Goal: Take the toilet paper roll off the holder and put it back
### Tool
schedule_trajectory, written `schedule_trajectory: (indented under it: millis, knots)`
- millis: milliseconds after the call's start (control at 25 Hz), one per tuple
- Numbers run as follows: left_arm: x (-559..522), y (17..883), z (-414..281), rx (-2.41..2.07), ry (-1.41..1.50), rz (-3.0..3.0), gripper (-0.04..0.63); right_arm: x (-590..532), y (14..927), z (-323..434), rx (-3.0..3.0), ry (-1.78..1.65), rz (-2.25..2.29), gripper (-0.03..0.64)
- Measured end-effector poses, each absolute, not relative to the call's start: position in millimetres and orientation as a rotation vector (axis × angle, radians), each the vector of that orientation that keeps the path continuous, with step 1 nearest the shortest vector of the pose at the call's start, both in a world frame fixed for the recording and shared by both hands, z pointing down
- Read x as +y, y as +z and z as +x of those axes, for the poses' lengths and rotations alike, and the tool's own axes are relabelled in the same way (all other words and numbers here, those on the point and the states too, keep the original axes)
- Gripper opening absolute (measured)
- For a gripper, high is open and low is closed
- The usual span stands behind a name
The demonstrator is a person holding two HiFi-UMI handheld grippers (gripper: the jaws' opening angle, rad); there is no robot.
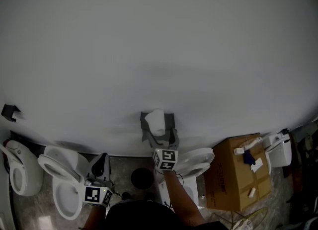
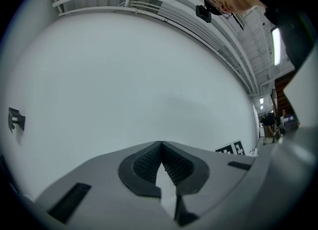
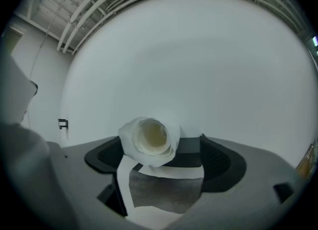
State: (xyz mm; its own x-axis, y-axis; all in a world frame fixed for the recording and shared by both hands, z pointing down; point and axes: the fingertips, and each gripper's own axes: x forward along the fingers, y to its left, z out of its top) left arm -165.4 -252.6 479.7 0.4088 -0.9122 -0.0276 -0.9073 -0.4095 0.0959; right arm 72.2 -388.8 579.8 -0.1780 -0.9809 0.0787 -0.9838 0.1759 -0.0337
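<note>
The white toilet paper roll sits on a dark grey holder fixed low on the white wall. My right gripper reaches level to it, one jaw on each side of the roll. In the right gripper view the roll faces me end-on, close to the left jaw, with a gap to the right jaw where the holder's dark bar shows. The right gripper is open, and a loose sheet hangs from the roll. My left gripper stays low at the left, shut on nothing.
Toilets stand along the wall's foot: one at the far left, one beside it, one under my right arm. A cardboard box is at the right. A small black bracket is on the wall, left.
</note>
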Motion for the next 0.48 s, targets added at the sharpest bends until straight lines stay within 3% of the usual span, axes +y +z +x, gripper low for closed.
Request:
schedule_trajectory:
  millis: [480]
  knots:
    - [-257.8, 480.1, -160.1, -1.646, -0.113, 2.590, 0.003, -390.3, 573.6, 71.6, -2.348, 0.044, 1.978, 0.318]
